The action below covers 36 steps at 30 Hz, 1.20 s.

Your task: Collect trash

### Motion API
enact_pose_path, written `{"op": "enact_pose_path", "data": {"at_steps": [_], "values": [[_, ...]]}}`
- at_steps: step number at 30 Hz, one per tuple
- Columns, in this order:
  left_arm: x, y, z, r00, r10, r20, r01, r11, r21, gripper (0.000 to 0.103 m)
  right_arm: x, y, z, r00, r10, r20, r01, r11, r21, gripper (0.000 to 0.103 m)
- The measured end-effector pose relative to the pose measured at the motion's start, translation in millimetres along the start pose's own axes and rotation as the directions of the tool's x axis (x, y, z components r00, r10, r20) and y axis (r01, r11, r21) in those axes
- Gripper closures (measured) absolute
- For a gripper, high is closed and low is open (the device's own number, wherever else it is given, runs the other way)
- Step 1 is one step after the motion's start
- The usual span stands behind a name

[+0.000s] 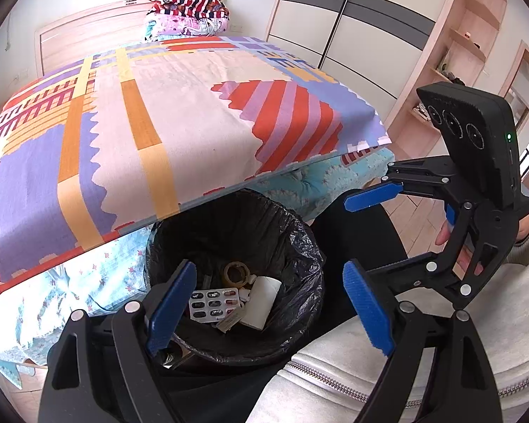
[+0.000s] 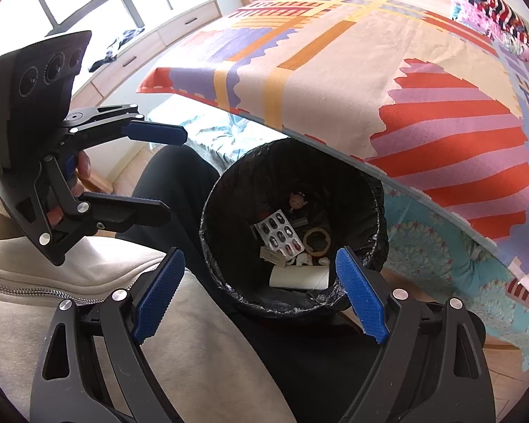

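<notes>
A round bin lined with a black bag (image 1: 301, 222) (image 2: 372, 190) stands on the floor against the bed's edge. At its bottom lie a blister pack of pills (image 1: 213, 303) (image 2: 280, 234), a tape roll (image 1: 236, 273) (image 2: 317, 239), white paper (image 1: 262, 303) (image 2: 298, 278) and small scraps. My left gripper (image 1: 269, 305) (image 2: 165, 172) hangs open over the bin's near left side, with nothing between its blue pads. My right gripper (image 2: 261, 296) (image 1: 366, 236) is open too and holds nothing, above the bin's near rim.
A bed with a bright patterned cover (image 1: 158, 123) (image 2: 370, 70) fills the far side, folded bedding (image 1: 187, 10) at its head. The person's black trouser leg (image 2: 180, 183) and beige zipped jacket (image 2: 88, 271) lie close under both grippers. Wardrobe (image 1: 335, 17), shelves (image 1: 458, 53), window drawers (image 2: 141, 53).
</notes>
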<state>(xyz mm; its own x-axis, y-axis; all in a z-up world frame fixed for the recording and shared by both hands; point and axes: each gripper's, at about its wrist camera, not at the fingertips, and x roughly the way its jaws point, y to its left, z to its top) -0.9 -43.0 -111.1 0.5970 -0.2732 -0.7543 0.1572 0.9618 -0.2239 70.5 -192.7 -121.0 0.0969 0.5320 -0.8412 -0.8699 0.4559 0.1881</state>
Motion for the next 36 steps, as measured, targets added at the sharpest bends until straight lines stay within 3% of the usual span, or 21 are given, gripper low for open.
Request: {"op": "enact_pose_path", "data": {"at_steps": [36], "values": [[5.7, -2.3, -2.5, 1.000, -0.009, -0.002, 0.009, 1.000, 0.001, 0.021, -0.6, 2.0, 0.0, 1.000, 0.001, 0.003, -0.001, 1.000, -0.007, 0.015]]}}
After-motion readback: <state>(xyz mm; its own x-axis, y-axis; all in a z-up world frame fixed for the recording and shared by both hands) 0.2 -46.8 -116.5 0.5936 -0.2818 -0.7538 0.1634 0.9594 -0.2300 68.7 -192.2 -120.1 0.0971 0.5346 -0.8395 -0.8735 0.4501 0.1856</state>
